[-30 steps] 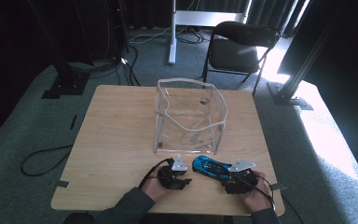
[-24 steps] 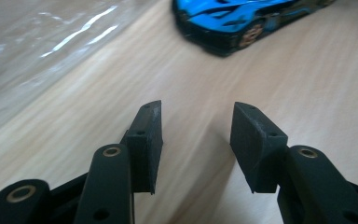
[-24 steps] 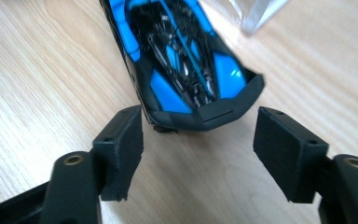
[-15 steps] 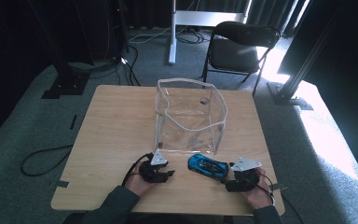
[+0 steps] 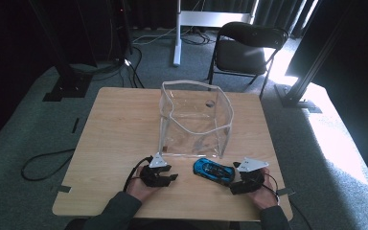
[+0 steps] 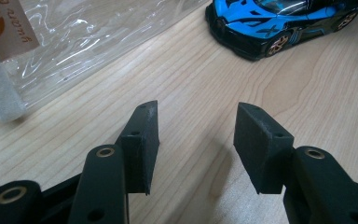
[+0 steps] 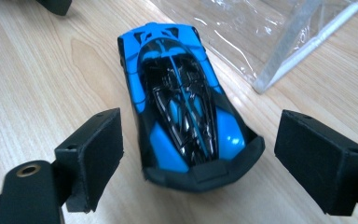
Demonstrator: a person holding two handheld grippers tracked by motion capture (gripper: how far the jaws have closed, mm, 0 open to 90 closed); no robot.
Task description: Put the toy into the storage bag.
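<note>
A blue and black toy car [image 5: 213, 171] [image 6: 279, 23] [image 7: 186, 121] lies on the wooden table [image 5: 115, 124], just in front of a clear plastic bag [image 5: 194, 120] [image 6: 74, 42] [image 7: 270, 28] that stands upright with its mouth open. My right gripper [image 5: 236, 178] [image 7: 198, 135] is open at the car's right. Its jaws have just been opening, and one end of the car sits between the pads [image 7: 98, 149] without touching them. My left gripper [image 5: 171, 177] [image 6: 196, 126] is open to the left of the car. Its jaws have just been opening too, over bare wood.
A black folding chair [image 5: 249, 45] and a white stand [image 5: 177, 33] are on the carpet beyond the table's far edge. A cable [image 5: 43, 160] loops on the floor at the left. Both hands rest close to the table's near edge.
My left gripper has drawn away from the car to the left and now sits apart from it. The car and my right gripper have stayed where they were.
</note>
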